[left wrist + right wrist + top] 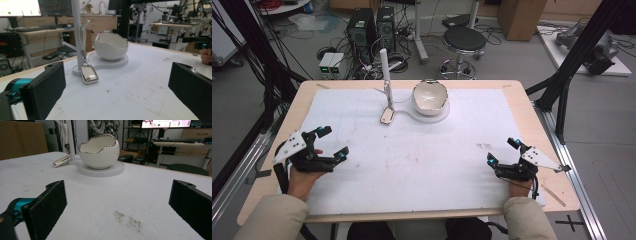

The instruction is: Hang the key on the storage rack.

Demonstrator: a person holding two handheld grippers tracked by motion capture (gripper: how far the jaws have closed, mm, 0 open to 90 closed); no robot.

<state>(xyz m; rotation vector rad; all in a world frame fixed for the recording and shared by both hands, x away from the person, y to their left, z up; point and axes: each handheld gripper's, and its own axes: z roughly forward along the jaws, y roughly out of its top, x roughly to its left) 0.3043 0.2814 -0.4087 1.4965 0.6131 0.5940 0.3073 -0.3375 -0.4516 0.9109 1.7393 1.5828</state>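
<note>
Looking down from the high view, the left gripper (331, 145) and right gripper (501, 152) rest near the bench's (522, 107) near corners, both with fingers spread and empty. Toward the far edge stands a white branched stand (385, 75) with a shiny metal tag (387, 116) lying at its foot, touching the bench, just beside an egg-shaped bowl (430, 96) on a white base. In the left gripper view, the tag (89, 74) hangs from a white strap (81, 37) looped over a branch; it looks small, hard and slippery, so the soft strap seems the safer hold. In the right gripper view, the bowl (99, 151), likely fragile ceramic, hides part of the stand, whose top is cut off.
</note>
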